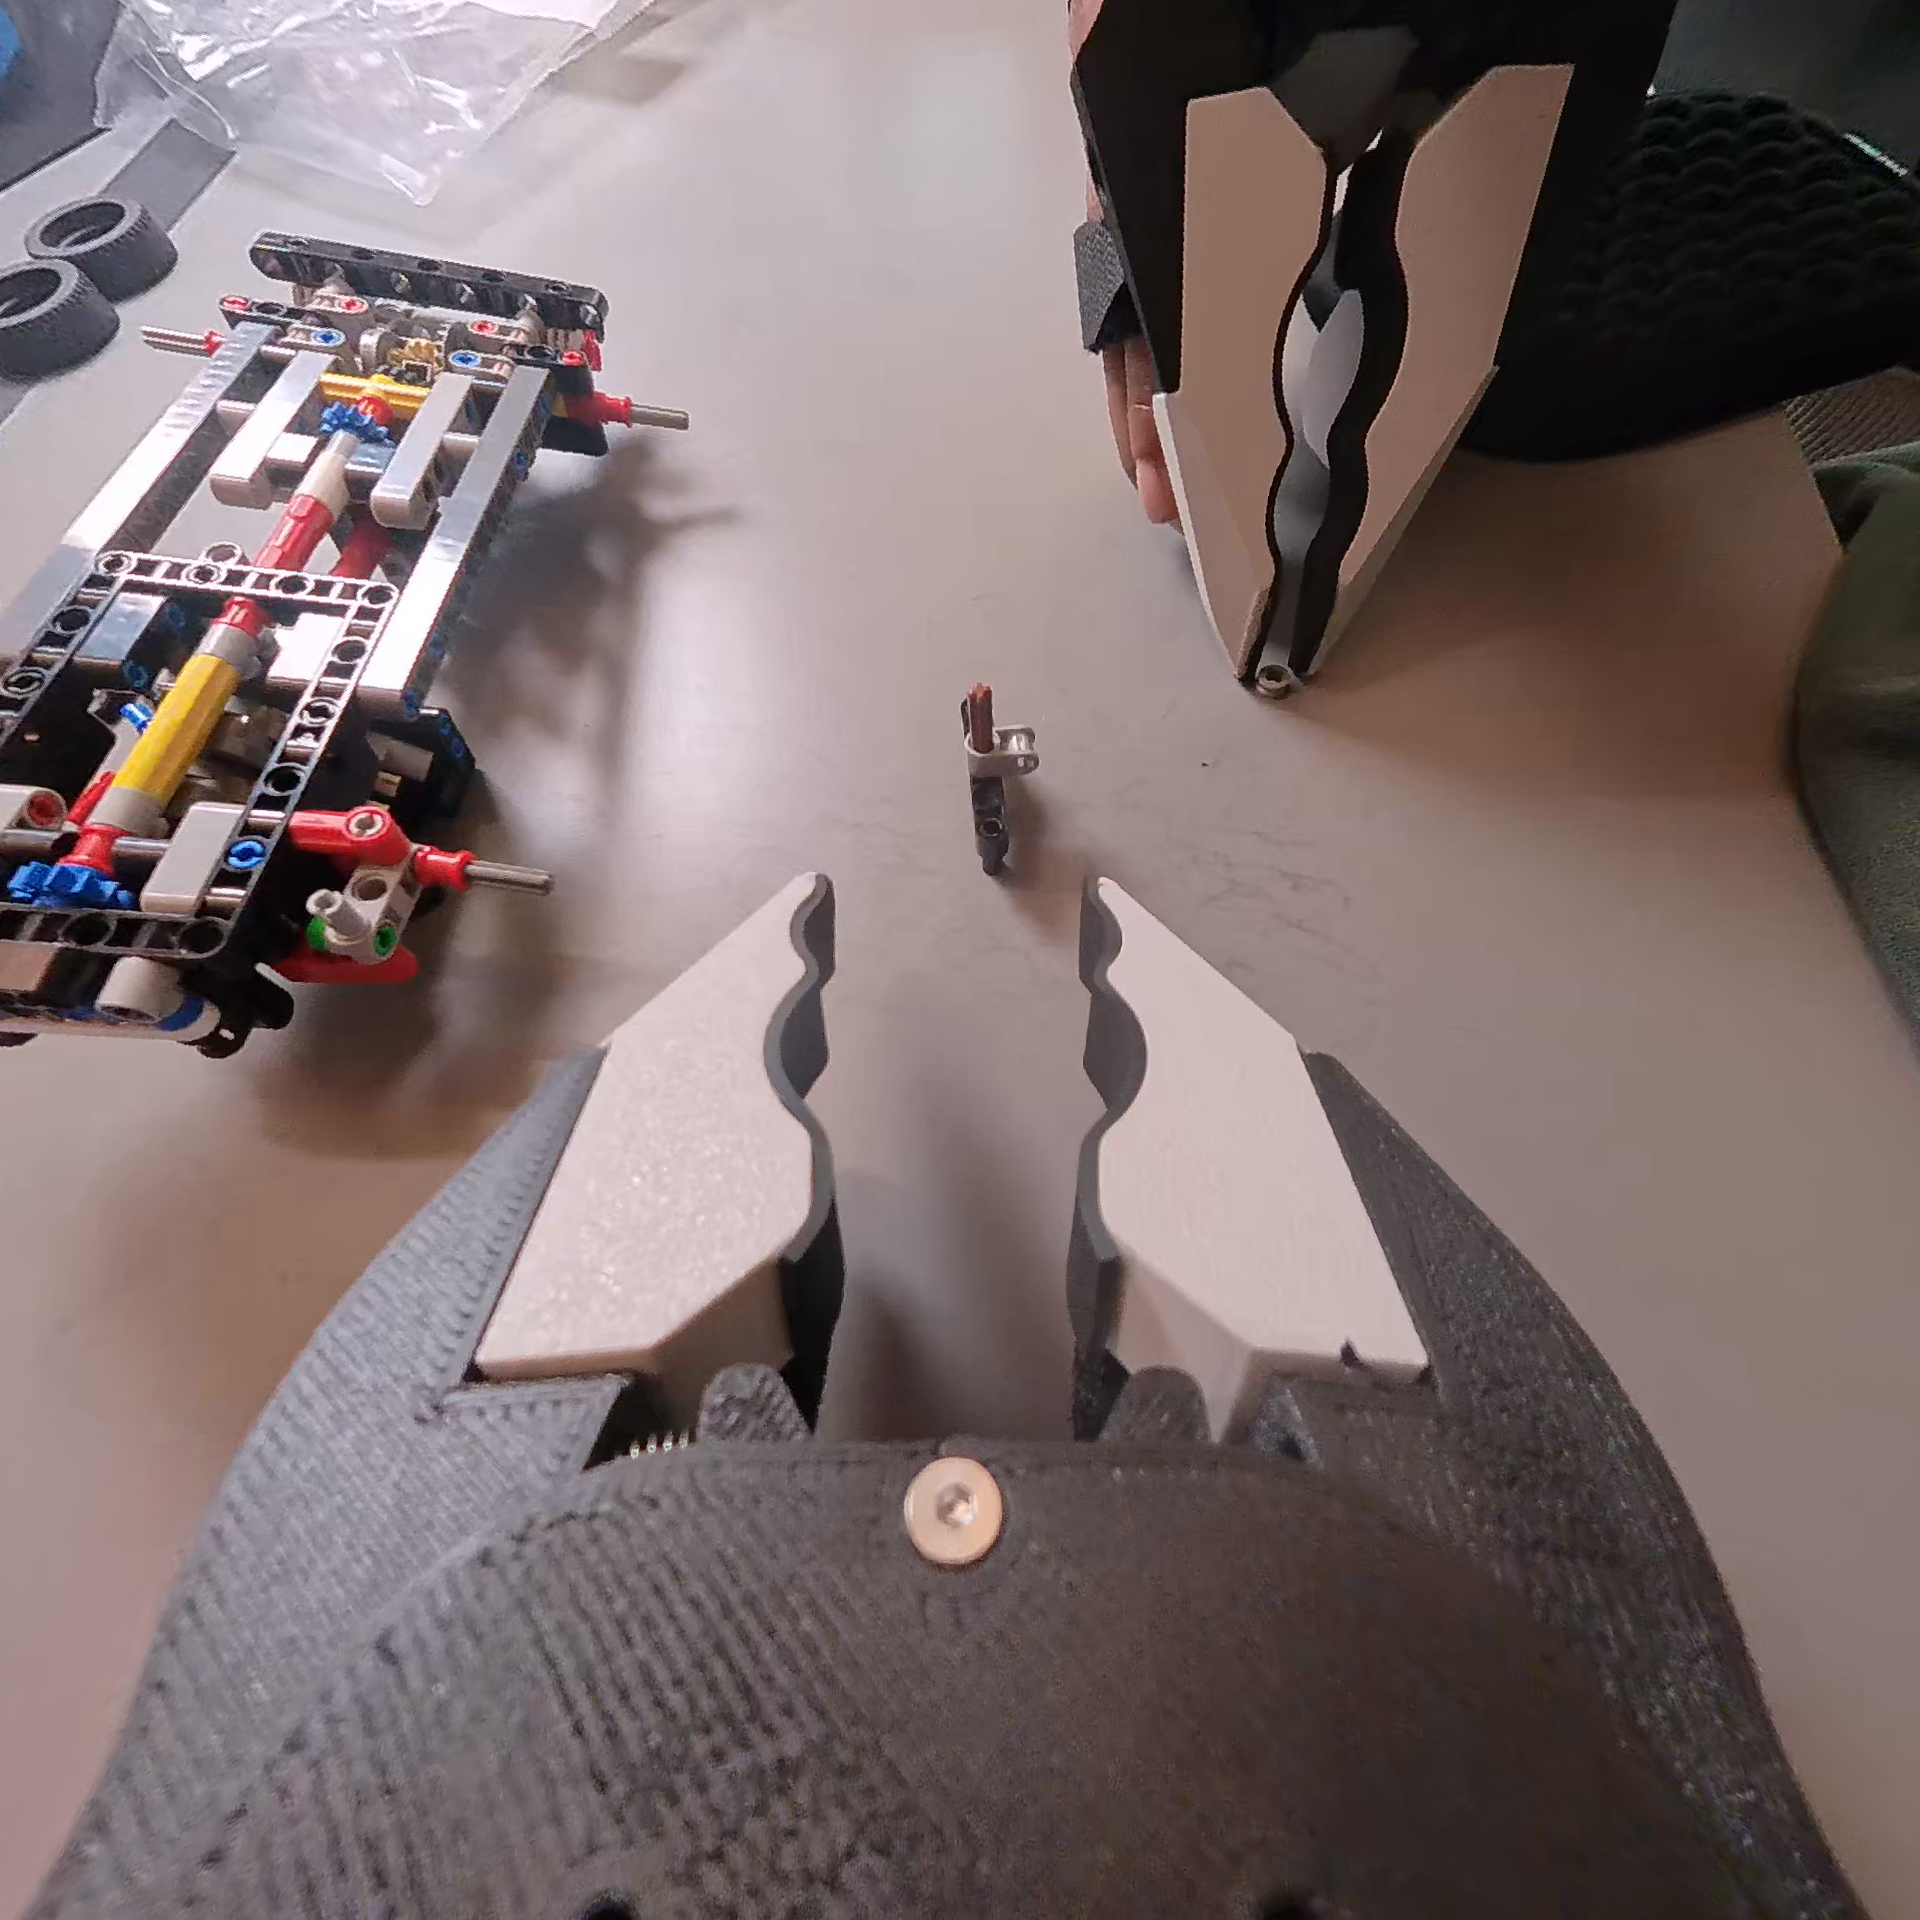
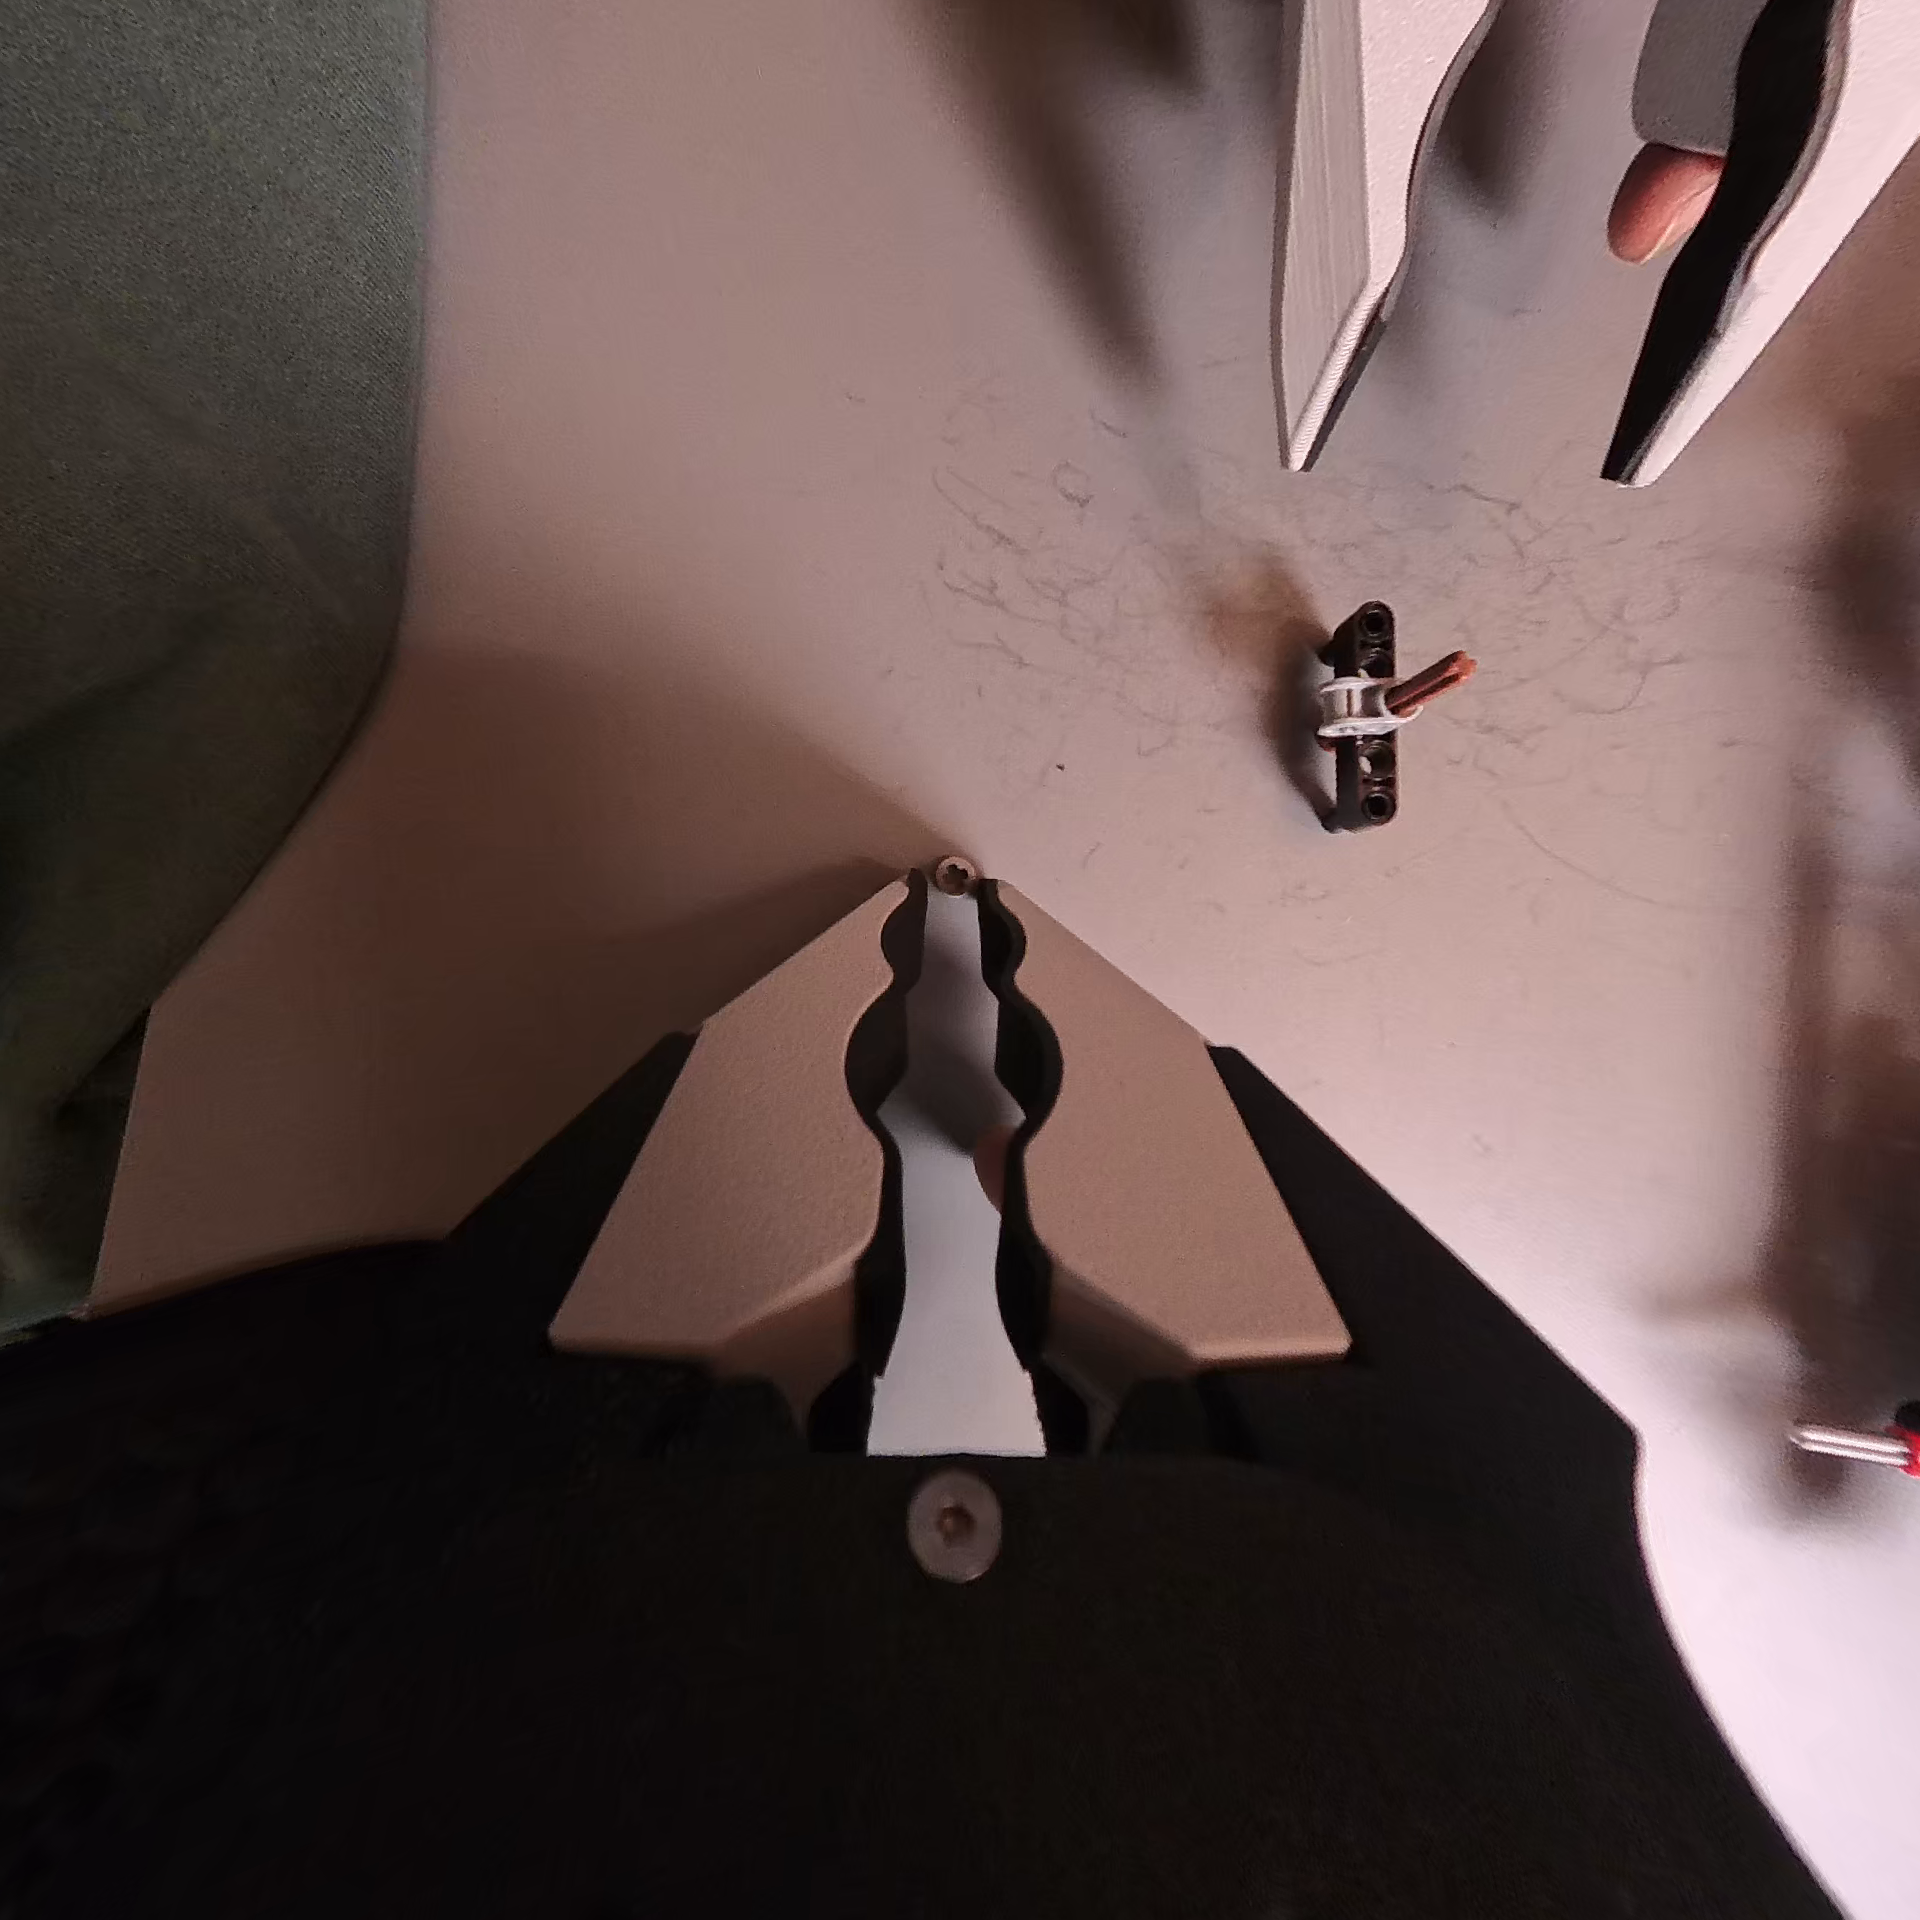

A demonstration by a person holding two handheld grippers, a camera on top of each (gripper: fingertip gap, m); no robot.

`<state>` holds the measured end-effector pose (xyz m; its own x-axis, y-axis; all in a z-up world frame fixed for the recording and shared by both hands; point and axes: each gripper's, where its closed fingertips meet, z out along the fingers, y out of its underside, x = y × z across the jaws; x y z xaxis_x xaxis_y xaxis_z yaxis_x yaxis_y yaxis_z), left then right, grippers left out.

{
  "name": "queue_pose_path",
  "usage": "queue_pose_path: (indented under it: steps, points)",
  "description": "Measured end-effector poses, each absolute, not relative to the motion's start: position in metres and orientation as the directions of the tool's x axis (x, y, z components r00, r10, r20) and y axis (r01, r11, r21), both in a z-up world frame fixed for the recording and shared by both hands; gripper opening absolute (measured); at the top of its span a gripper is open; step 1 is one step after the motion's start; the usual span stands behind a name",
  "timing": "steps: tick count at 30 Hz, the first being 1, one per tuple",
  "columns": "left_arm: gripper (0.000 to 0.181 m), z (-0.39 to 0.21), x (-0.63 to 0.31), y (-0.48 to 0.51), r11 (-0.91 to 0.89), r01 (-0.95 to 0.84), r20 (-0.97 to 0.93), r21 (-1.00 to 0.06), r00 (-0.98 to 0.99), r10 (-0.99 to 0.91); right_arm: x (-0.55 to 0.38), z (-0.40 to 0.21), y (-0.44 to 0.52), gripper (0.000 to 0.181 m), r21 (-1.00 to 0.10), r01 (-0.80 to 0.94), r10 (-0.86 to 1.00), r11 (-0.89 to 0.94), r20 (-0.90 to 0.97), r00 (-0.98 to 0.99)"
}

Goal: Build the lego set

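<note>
- Scuffed beige surface (image 1: 935, 520) carries a partly built lego chassis (image 1: 260, 644) at the left of the left wrist view, its grey beams, yellow and red shafts and blue gears exposed.
- Two black tyres (image 1: 73, 281) lie beyond the chassis, beside a crumpled clear plastic bag (image 1: 343, 83).
- Between the two tools sits a small sub-assembly (image 2: 1361, 717): a short black beam with a light grey connector and a brown axle poking out.
- Left tool (image 1: 956, 914) hovers just short of that sub-assembly, its jaws standing wide apart with nothing between them.
- Right tool (image 2: 951, 881) points down to the surface, its jaws drawn close around a small grey bush (image 2: 952, 871) pinched at the very tips.
- A person's fingers (image 1: 1143, 457) show behind the right tool.
- Green fabric (image 2: 187, 468) lies at the surface edge.
</note>
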<state>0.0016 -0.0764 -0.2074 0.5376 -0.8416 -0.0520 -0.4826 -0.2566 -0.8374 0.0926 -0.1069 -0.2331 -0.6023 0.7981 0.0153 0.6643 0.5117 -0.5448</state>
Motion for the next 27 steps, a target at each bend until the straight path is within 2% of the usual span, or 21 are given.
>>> queue_pose_path:
  steps: [8, 19, 27]
  points:
    - [0.046, -0.209, 0.003, -0.077, -0.26, -0.483, -0.047, -0.836, 0.536, -0.843, 0.09, -0.232, -0.106, 0.007, -0.554, 0.645, 0.788, 0.527, 0.035, -0.614]
    - [0.026, -0.216, 0.008, -0.08, -0.266, -0.505, -0.049, -0.821, 0.526, -0.849, 0.091, -0.232, -0.108, 0.007, -0.56, 0.638, 0.782, 0.529, 0.03, -0.622]
    - [0.024, -0.219, 0.012, -0.08, -0.259, -0.524, -0.073, -0.811, 0.531, -0.844, 0.091, -0.231, -0.108, 0.007, -0.565, 0.632, 0.78, 0.53, 0.033, -0.625]
